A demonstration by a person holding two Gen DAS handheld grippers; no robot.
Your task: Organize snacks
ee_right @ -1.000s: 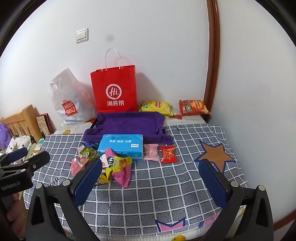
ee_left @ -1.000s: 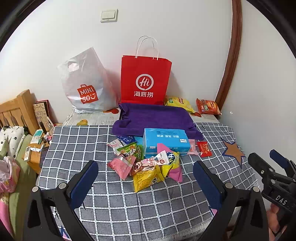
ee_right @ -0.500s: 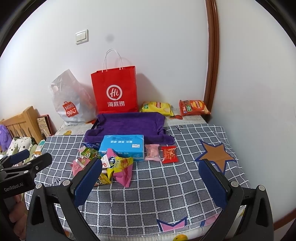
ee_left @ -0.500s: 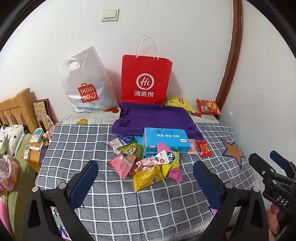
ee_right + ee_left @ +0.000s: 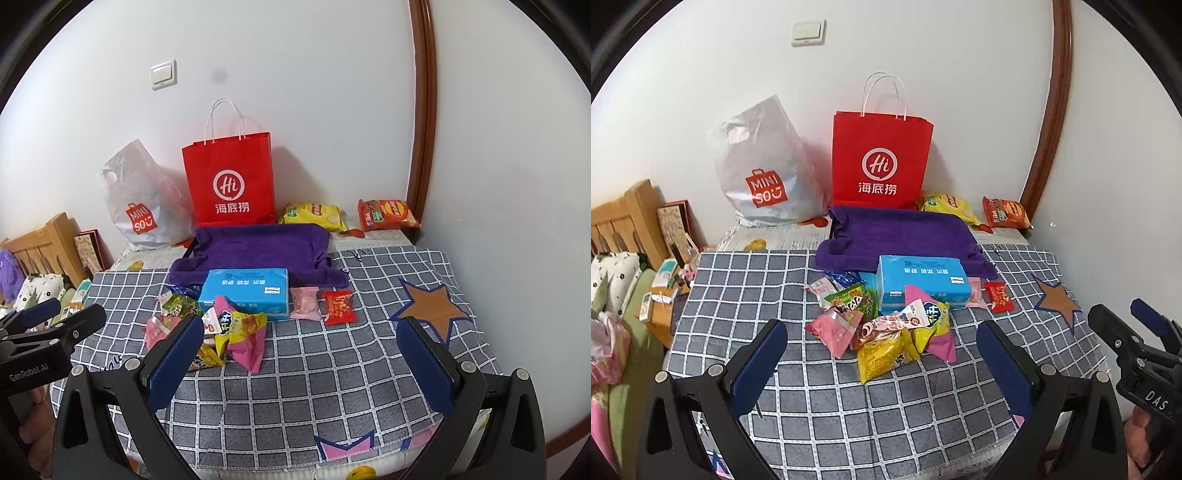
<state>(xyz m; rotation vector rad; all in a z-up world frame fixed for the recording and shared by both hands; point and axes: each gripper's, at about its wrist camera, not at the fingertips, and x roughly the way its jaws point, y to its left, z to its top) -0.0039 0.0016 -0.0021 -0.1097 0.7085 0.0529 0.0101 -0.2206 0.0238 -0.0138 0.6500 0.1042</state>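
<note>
A pile of small snack packets (image 5: 882,325) lies on the grey checked cloth (image 5: 849,398), in front of a blue box (image 5: 921,280). It also shows in the right wrist view (image 5: 221,332), with the blue box (image 5: 245,290) behind. A pink packet (image 5: 303,302) and a red packet (image 5: 339,307) lie to the right of the box. A purple cloth-lined tray (image 5: 901,236) sits behind. My left gripper (image 5: 882,369) is open and empty, near the pile. My right gripper (image 5: 301,365) is open and empty, above the cloth's front.
A red paper bag (image 5: 881,158) and a white Miniso plastic bag (image 5: 764,173) stand against the back wall. A yellow chip bag (image 5: 947,206) and an orange one (image 5: 1006,212) lie at back right. A wooden headboard (image 5: 624,218) and cluttered stand are left.
Both grippers have drifted slightly; the views shift a little. Nothing on the table has moved.
</note>
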